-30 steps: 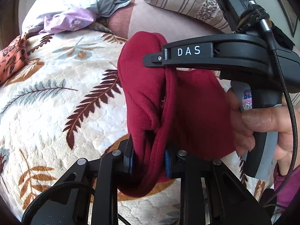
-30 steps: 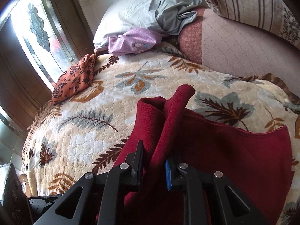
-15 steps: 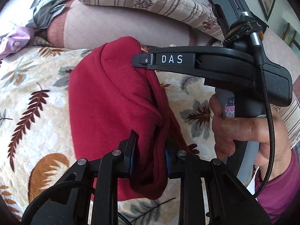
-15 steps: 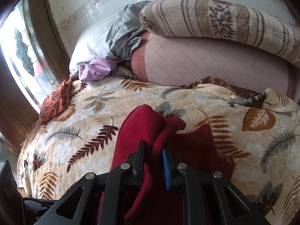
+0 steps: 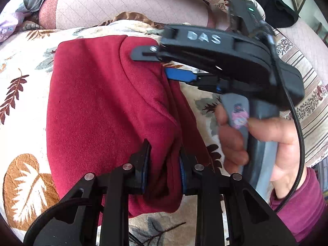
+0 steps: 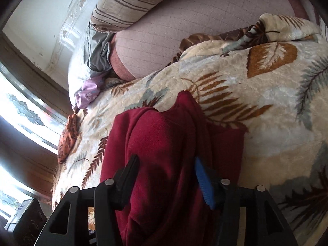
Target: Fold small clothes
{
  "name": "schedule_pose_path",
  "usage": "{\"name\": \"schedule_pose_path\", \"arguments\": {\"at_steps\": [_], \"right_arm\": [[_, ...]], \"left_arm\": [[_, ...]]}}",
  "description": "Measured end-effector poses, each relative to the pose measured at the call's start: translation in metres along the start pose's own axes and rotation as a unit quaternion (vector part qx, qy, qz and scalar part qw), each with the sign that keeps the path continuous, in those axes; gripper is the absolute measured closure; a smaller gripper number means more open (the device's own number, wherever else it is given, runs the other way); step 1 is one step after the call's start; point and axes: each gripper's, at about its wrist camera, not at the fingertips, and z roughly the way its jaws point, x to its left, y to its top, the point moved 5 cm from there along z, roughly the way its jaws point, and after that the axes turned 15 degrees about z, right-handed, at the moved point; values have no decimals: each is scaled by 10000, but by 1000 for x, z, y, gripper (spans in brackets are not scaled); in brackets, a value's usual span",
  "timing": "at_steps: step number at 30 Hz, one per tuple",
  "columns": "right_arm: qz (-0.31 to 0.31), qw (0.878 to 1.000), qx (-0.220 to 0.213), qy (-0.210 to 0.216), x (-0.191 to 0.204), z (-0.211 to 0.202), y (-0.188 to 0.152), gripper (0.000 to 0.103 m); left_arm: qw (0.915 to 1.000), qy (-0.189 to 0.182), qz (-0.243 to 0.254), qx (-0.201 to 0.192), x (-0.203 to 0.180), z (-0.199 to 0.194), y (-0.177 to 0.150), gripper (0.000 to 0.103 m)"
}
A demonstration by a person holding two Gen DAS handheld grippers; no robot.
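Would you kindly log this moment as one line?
left gripper: shut on dark red fleece garment | right gripper: fingers just opened, garment between | leaf-print blanket

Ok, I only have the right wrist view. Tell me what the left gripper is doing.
Observer: The left gripper is shut on a bunched fold of the red garment.
Operator: Now describe my right gripper from the side.
Observer: On the right gripper, the jaws have just been opening; the garment's edge sits between them, unpinched.
Operator: Report anything behind it.
Observer: A black cloth lies beyond it, by the pink quilt.
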Motion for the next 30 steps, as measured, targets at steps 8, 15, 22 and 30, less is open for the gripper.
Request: {"name": "schedule_pose_path", "arguments": {"at_steps": [8, 15, 22, 30], "right_arm": [[-149, 9993, -172, -283, 20, 26, 15, 71], [-1293, 9720, -790, -1795, 9, 16, 35, 82], [-1116, 9798, -816, -1447, 8, -16, 14, 73], [-1146, 9878, -252, -1024, 29, -30, -61, 36]], "left_arm": [[9998, -20, -155, -119, -3, 0, 9, 80], [9968, -602, -464, 233, 1, 5, 2, 68], [9995, -293, -50, -103, 9, -50, -20, 54], [9983, 560, -118, -140, 42, -69, -51, 53]]}}
